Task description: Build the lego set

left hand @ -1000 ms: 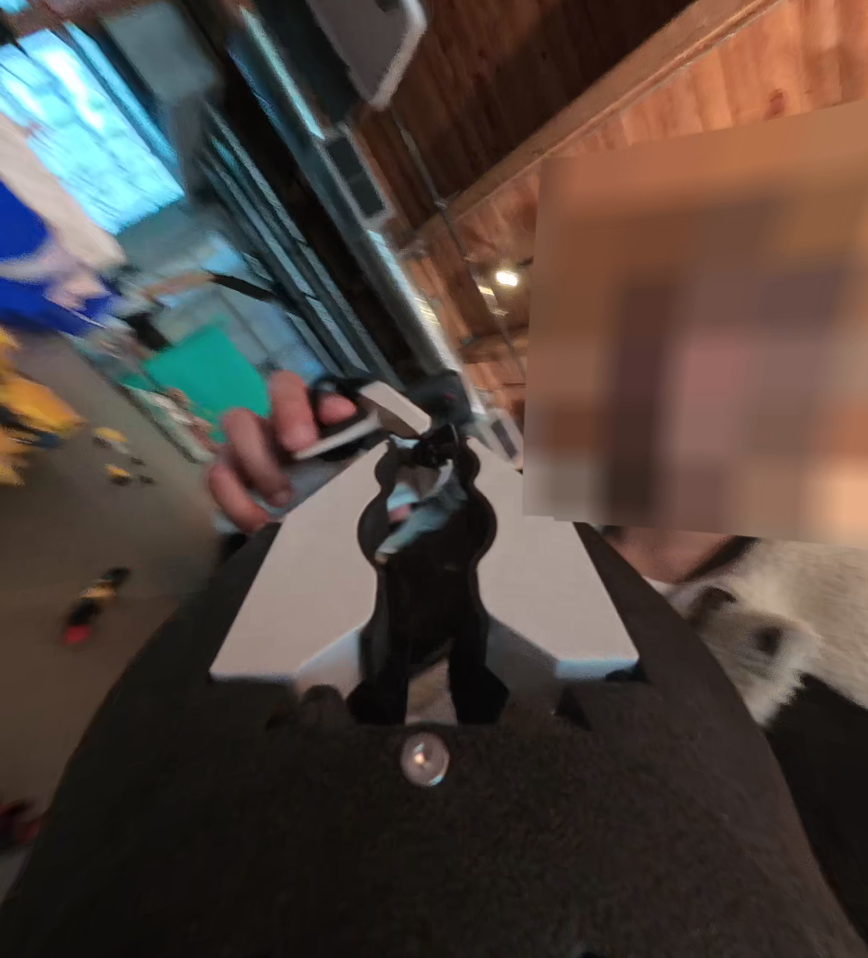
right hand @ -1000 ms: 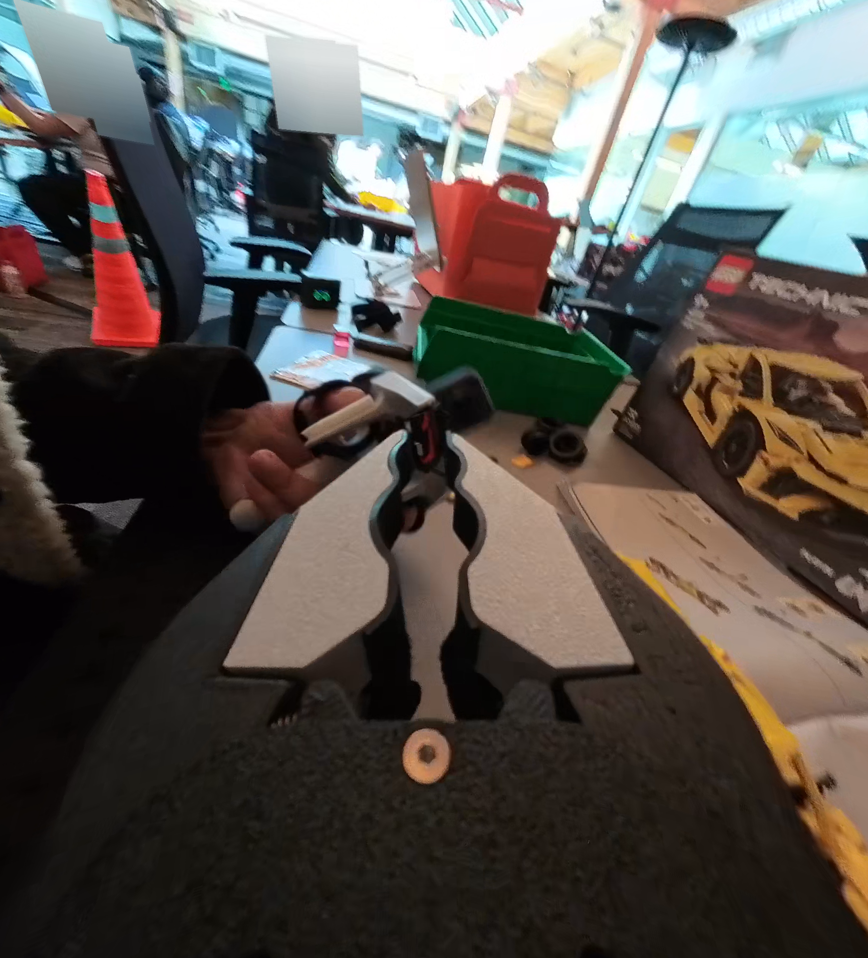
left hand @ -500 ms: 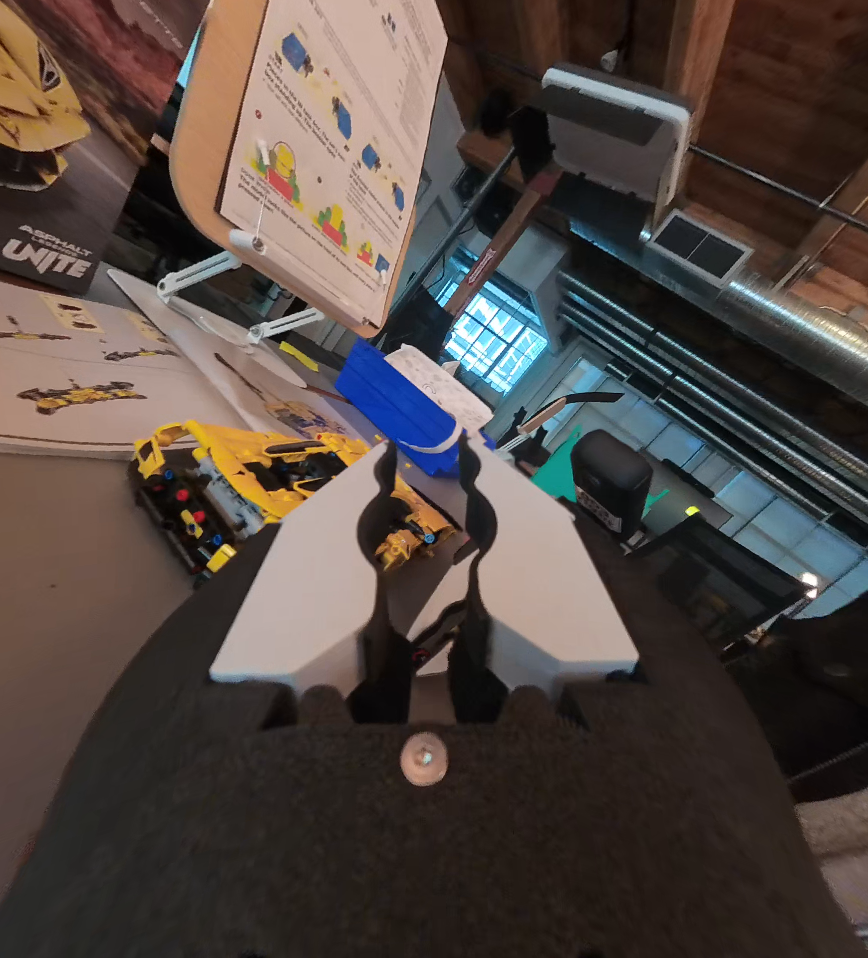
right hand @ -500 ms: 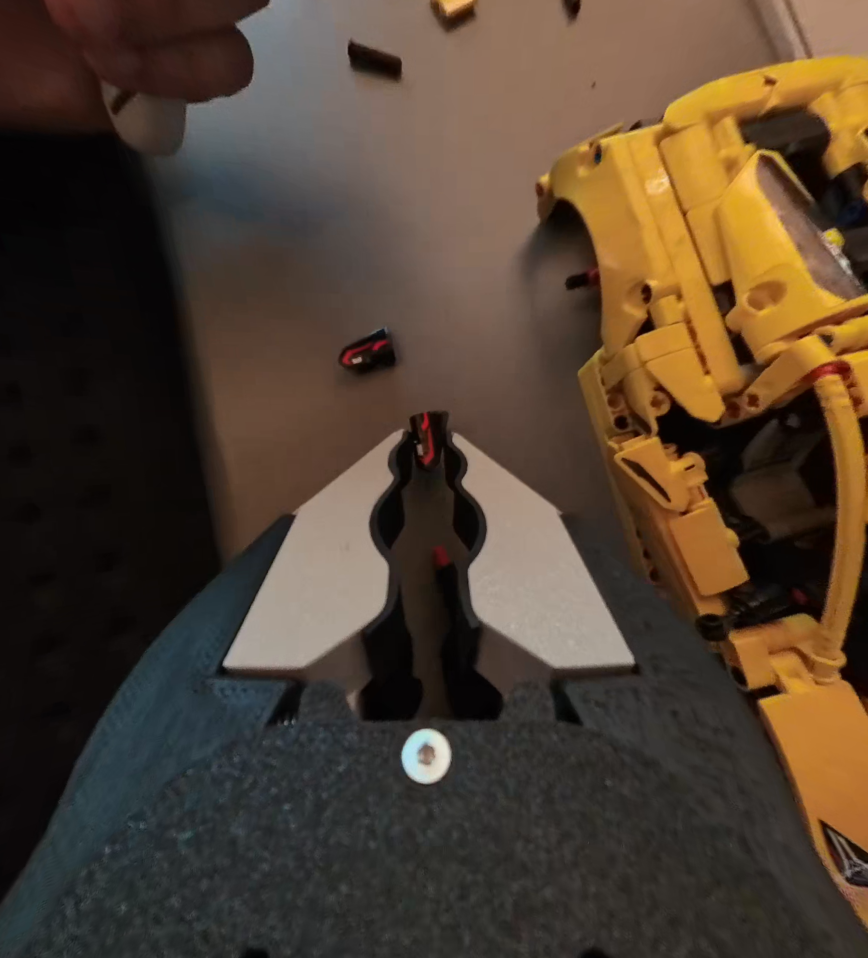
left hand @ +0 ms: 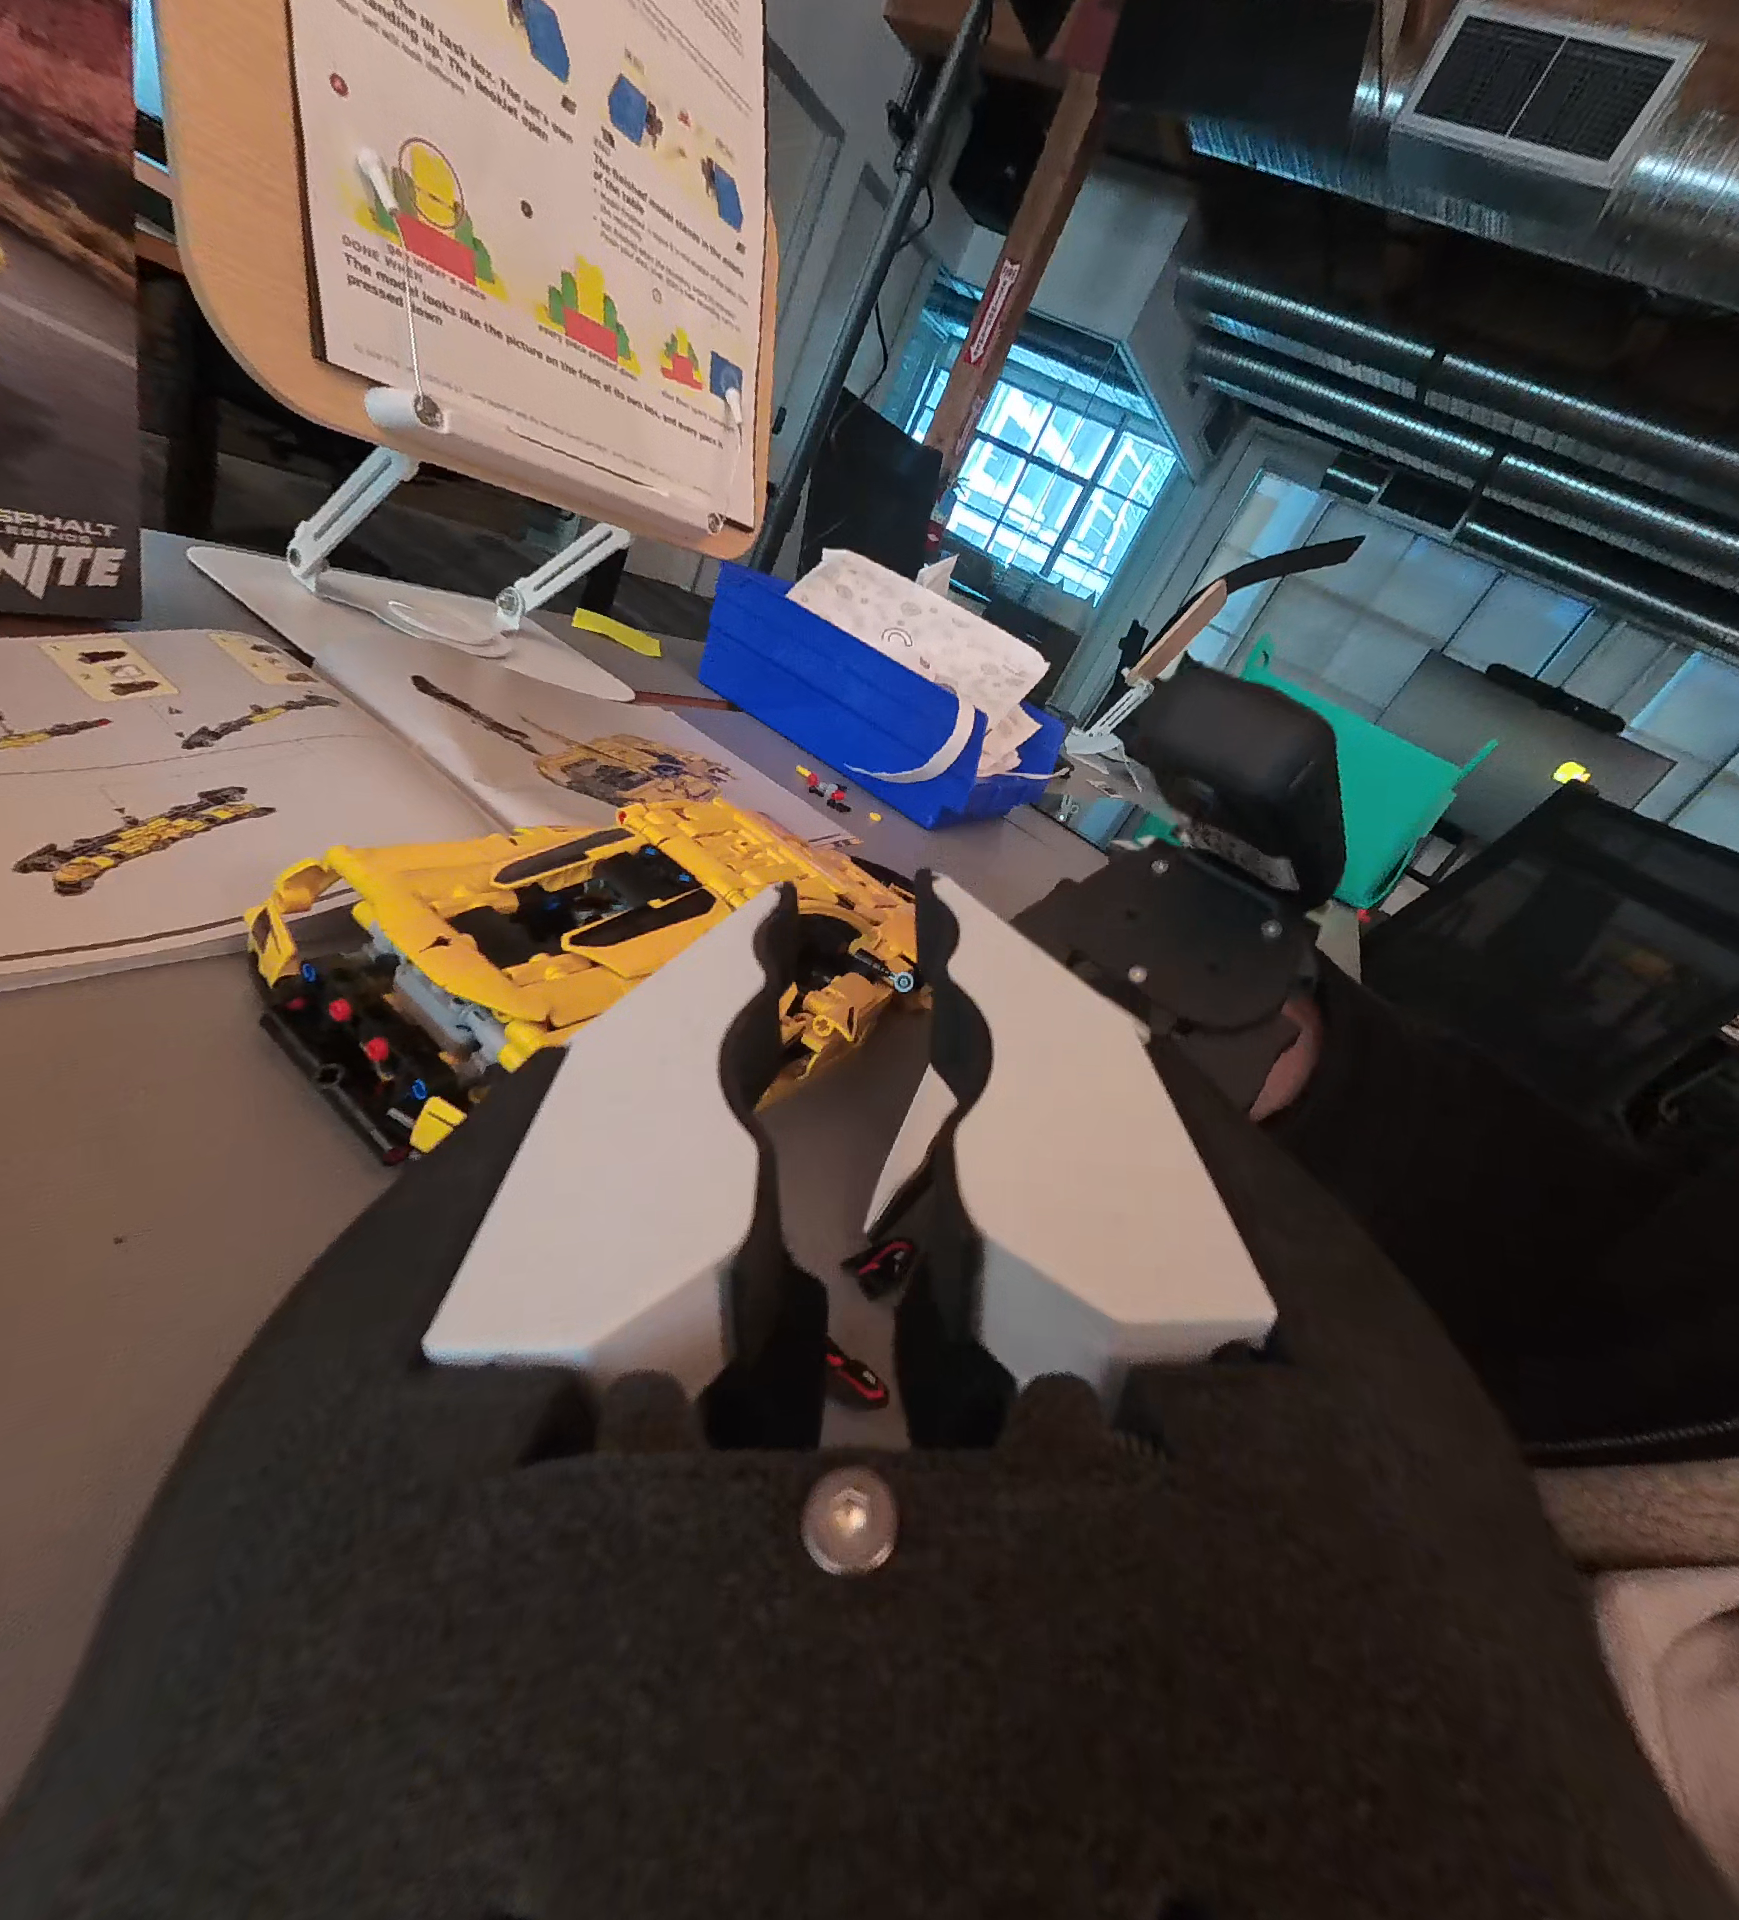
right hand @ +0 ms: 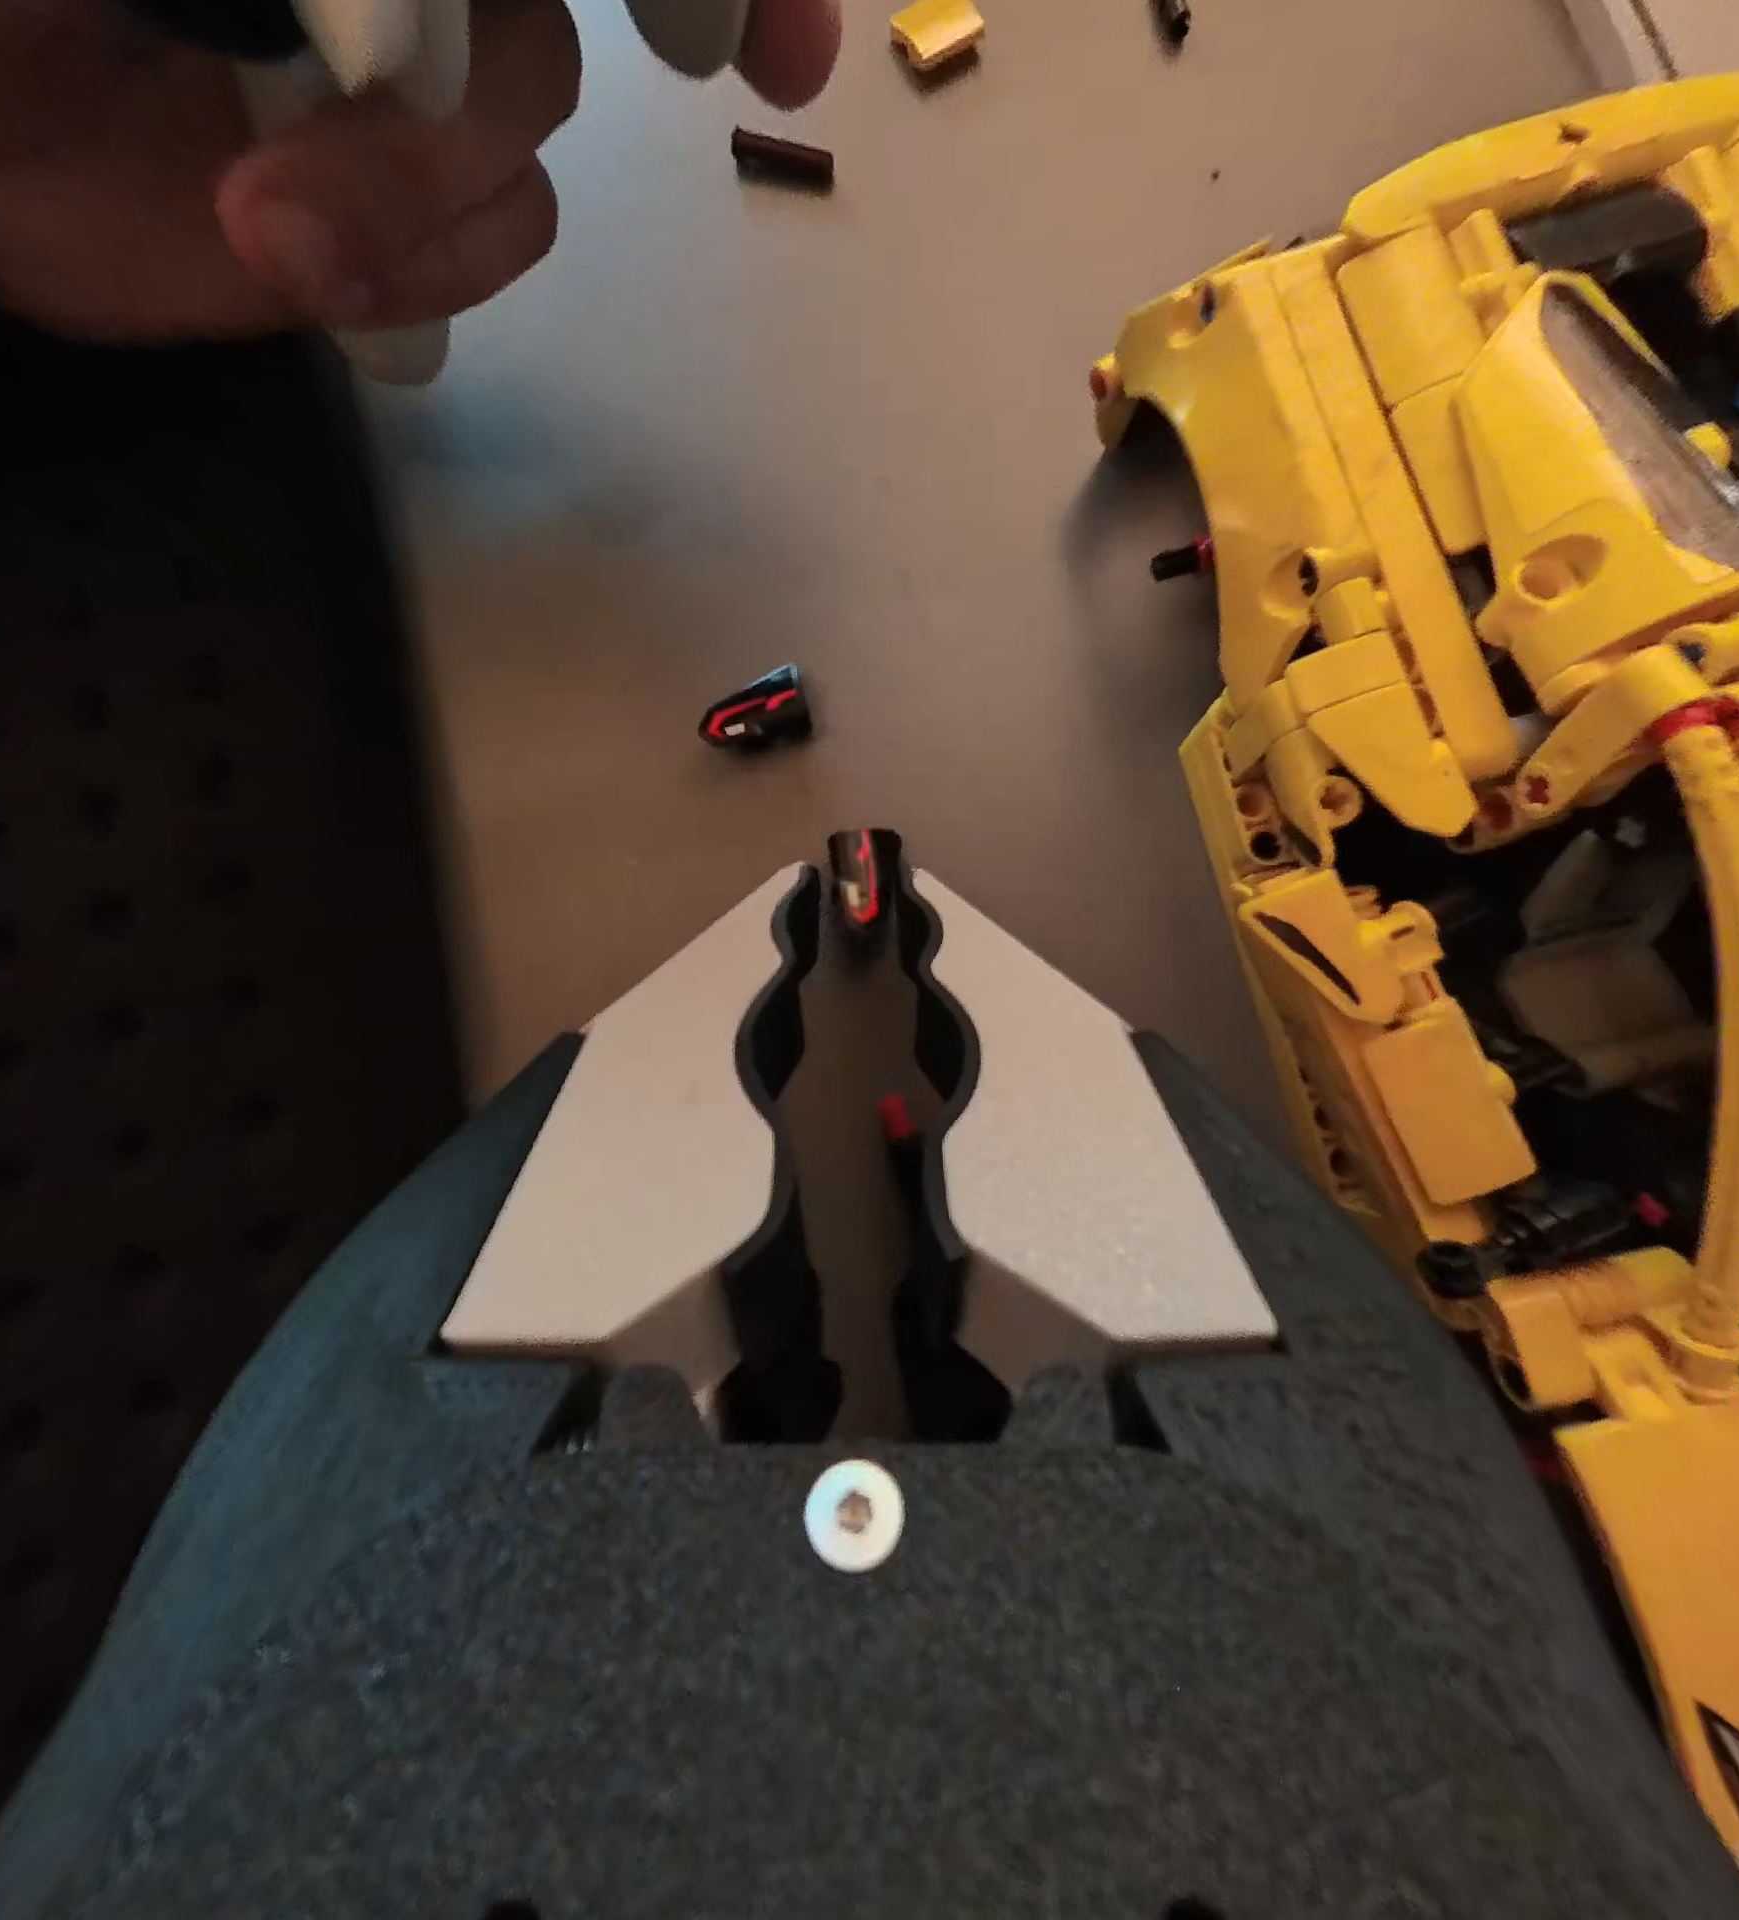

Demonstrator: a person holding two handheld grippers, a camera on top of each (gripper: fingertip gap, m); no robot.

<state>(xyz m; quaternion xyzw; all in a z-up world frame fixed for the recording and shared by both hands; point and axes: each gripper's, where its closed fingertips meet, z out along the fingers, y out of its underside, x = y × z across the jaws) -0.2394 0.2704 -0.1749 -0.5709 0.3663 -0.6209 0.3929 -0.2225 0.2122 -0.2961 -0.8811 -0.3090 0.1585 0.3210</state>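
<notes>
Your right gripper [right hand: 860, 883] fingers are pinching a black-and-red piece [right hand: 860, 873], long axis pointing away; left gripper [left hand: 849, 914] fingers are gaping, empty.

Grey table [right hand: 844, 436], yellow car [right hand: 1467, 727], manual [left hand: 117, 810], blue bin [left hand: 844, 696]

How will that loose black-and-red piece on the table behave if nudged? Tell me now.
The loose black-and-red piece looks like small hard plastic, so probably stiff and light. Wedge-shaped and lying flat on the table, it should slide rather than roll. Its glossy faces may slip.
</notes>
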